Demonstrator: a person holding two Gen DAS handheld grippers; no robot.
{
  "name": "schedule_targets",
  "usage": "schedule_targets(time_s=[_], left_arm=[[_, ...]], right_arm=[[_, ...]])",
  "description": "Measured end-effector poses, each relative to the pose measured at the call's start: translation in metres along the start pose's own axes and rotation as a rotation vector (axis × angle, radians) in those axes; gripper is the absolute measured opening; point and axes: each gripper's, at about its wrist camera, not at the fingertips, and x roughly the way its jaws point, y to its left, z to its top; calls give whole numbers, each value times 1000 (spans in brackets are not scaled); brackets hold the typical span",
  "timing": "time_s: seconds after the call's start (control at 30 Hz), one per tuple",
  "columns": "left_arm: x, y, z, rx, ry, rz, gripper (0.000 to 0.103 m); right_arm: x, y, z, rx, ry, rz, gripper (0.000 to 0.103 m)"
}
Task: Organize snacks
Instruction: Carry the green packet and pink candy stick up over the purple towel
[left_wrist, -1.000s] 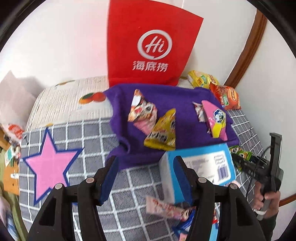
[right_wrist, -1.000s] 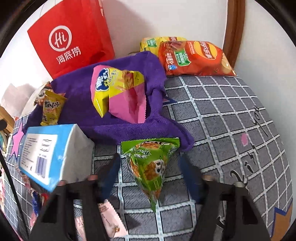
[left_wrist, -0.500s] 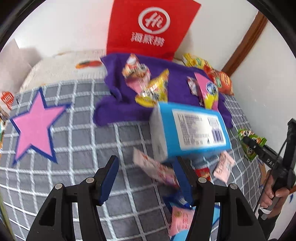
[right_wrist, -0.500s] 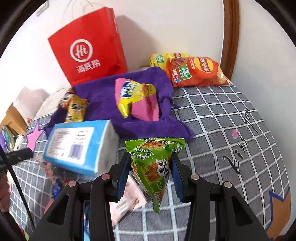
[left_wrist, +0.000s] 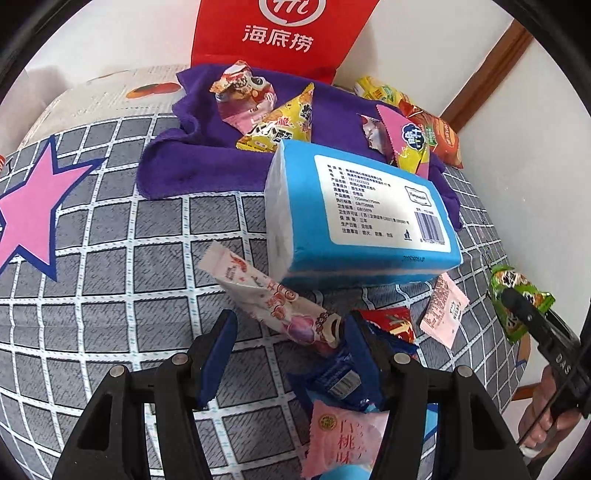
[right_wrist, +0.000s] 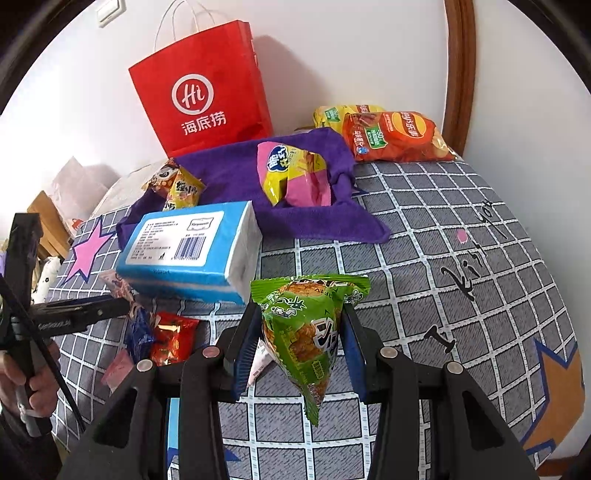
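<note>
My right gripper (right_wrist: 300, 328) is shut on a green triangular snack packet (right_wrist: 306, 354) and holds it above the checked bedcover; the left wrist view shows that packet (left_wrist: 511, 280) at the far right. My left gripper (left_wrist: 291, 350) stands open, low over a heap of small packets in front of a blue tissue pack (left_wrist: 362, 206). The end of a long white-and-pink packet (left_wrist: 269, 299) lies between its jaws, close to the right pad, which does not press on it. A dark blue wrapper (left_wrist: 340, 373) and a pink candy packet (left_wrist: 343, 439) lie under the right finger.
A purple cloth (right_wrist: 229, 177) holds a yellow-and-pink bag (right_wrist: 291, 173) and smaller packets (right_wrist: 177, 184). Behind it a red paper bag (right_wrist: 203, 99) stands by the wall, with chip bags (right_wrist: 395, 136) to its right. A red packet (left_wrist: 388, 321) and a pale pink one (left_wrist: 445, 310) lie near the tissue pack.
My right gripper closed on the green packet and lifted it off the bedcover. My left gripper sank and moved over the small packets in front of the tissue pack.
</note>
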Motion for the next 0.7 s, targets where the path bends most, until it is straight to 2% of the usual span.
schedule_targets(time_s=[0.27, 0.5, 0.7], left_arm=[[17, -7, 2, -28, 14, -5, 51], [13, -4, 2, -28, 22, -31, 29], [-10, 6, -6, -36, -17, -40, 27]], right_arm=[[11, -3, -4, 10, 20, 14, 43], [13, -2, -7, 5, 31, 0, 43], [3, 6, -8, -9, 16, 3, 43]])
